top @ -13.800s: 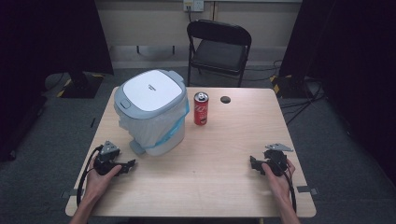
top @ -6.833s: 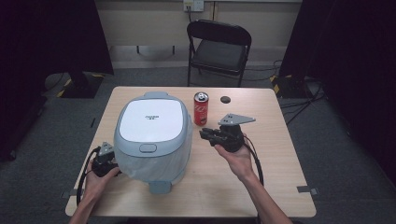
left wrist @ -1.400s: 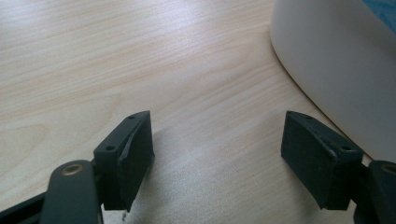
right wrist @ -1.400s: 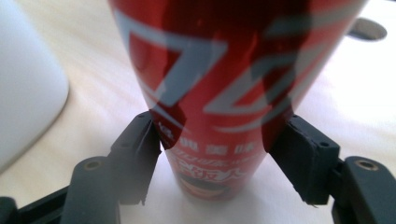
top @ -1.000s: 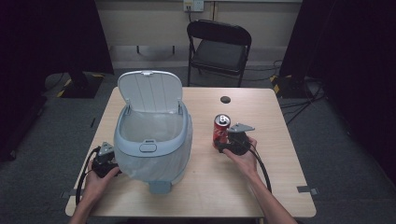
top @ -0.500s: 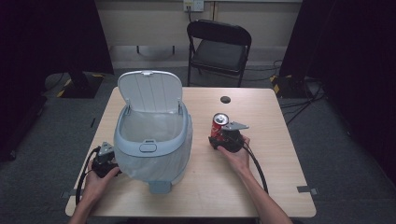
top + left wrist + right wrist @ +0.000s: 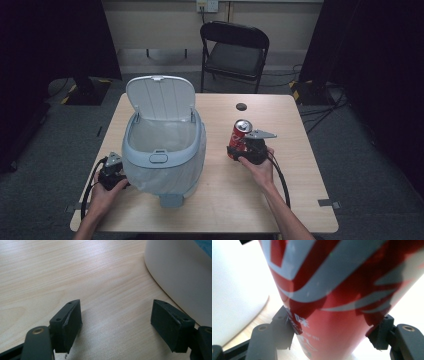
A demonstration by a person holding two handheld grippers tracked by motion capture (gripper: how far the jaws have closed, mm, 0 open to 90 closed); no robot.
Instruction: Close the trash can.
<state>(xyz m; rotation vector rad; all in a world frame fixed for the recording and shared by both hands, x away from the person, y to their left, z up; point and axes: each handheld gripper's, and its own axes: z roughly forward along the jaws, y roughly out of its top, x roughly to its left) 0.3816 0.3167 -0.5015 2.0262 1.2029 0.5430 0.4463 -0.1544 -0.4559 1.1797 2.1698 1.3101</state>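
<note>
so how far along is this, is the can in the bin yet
Not yet. Done: the bin's lid stands open above the lined bin. In hand: the right gripper has just closed its jaws on the red can, held tilted beside the bin. The left gripper rests open on the table by the bin. Left: carry the can over the opening and drop it in.

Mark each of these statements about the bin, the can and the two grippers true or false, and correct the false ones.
1. The bin's lid stands open. True.
2. The right gripper is clamped on the red can. True.
3. The left gripper holds the bin. False: its jaws are open over bare table, beside the bin's wall.
4. The can lies inside the bin. False: it is outside, to the bin's right.
5. A small dark disc lies on the table's far side. True.
</note>
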